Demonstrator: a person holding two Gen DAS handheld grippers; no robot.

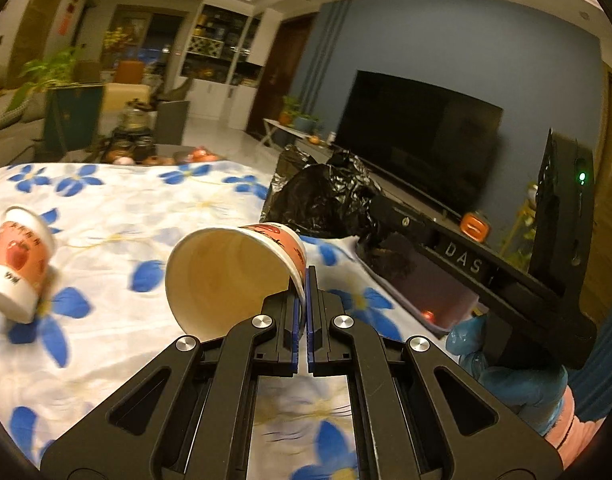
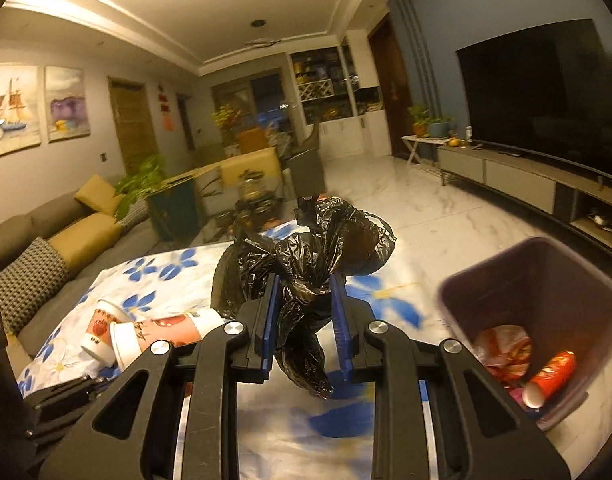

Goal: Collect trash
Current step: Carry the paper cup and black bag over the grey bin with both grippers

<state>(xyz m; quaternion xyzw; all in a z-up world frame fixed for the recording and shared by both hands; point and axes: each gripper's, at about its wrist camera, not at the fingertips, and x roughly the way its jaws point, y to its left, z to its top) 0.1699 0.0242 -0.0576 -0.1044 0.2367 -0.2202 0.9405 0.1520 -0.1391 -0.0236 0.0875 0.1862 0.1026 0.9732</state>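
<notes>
Over the flowered tablecloth (image 1: 118, 216) the left gripper (image 1: 306, 280) pinches a paper cup (image 1: 234, 268) by its rim, the right gripper (image 2: 304, 300) clamps the black trash bag (image 2: 306, 248), so next that cup likely needs carrying to the purple bin (image 2: 545, 280).

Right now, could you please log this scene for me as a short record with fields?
left tongs: shut on the rim of a white paper cup with red print
right tongs: gripping a crumpled black plastic bag
second printed paper cup: lying on the blue-flowered white cloth
purple plastic bin: beside the cloth, red wrappers inside
</notes>
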